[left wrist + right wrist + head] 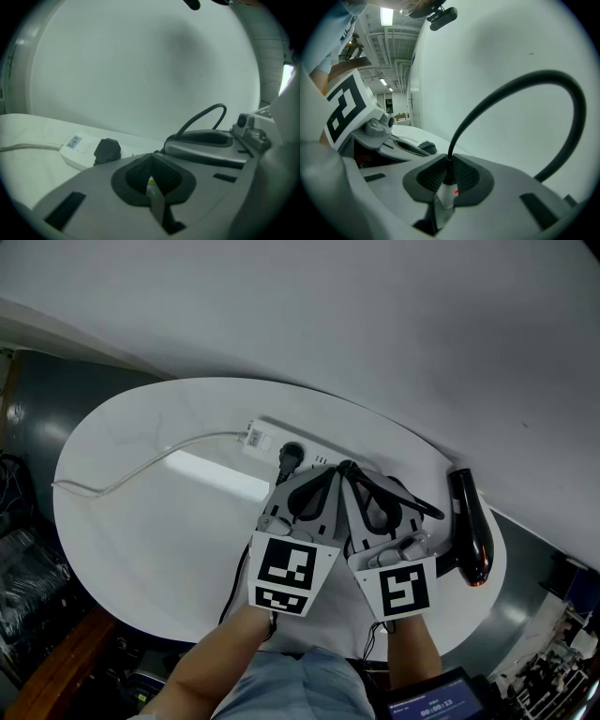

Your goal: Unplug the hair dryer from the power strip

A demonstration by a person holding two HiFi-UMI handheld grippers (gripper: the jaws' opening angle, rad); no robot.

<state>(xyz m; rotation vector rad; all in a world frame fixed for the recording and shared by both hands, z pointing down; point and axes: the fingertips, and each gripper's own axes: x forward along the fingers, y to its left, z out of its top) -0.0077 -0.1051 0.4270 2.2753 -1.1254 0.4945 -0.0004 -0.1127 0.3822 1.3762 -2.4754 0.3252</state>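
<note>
The hair dryer (469,526) lies at the right edge of the white table (141,521). Its black cord (506,89) loops back to the power strip (260,439) at upper centre. The right gripper (446,180) is clamped on that cord low down, by the strip. The left gripper (152,180), jaws together with nothing clearly between them, sits just beside it. The dryer's plug is hidden, so pulling it free probably remains.

The surface (141,549) is white, as are the power strip (267,440) and its cable (141,465). The plug (290,457) and cord (511,89) are black. The hair dryer (472,521) is glossy black with an orange glint. The left gripper (323,474) and right gripper (356,474) are pale grey with black-lined fingers (136,176), and their cubes bear black-and-white squares.
</note>
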